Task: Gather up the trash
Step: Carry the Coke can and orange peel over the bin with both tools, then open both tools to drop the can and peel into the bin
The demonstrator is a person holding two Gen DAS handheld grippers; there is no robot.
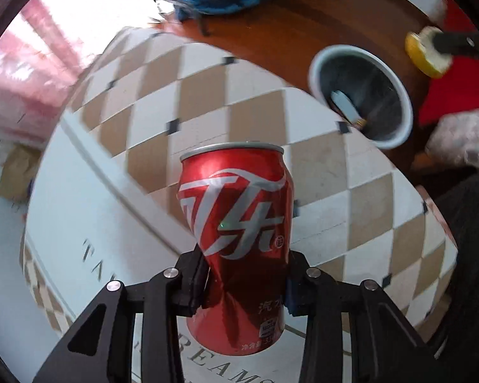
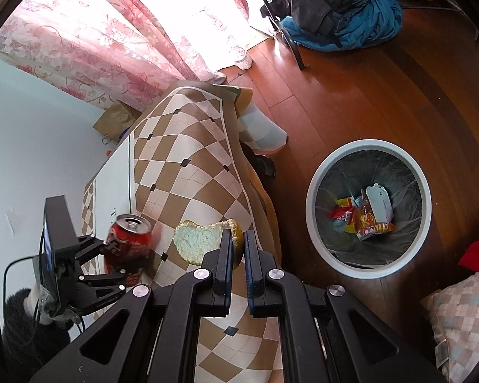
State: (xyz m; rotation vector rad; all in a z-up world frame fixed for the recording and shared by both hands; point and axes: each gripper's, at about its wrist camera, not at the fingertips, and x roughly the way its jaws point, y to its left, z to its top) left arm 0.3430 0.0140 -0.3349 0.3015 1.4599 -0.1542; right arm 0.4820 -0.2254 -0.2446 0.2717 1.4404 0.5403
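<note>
We clamp the dented red soda can [image 1: 236,242] in our left gripper [image 1: 246,284] above the checkered tablecloth [image 2: 188,172]; our right gripper [image 2: 238,249] pinches the yellow peel [image 2: 204,239]. Wrappers already lie in the bin [image 2: 316,172]; both pieces remain to drop.

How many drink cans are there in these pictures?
1: a dented red aluminium soda can, clamped in the left gripper above the checkered tablecloth. More could be buried in the white bin.
</note>
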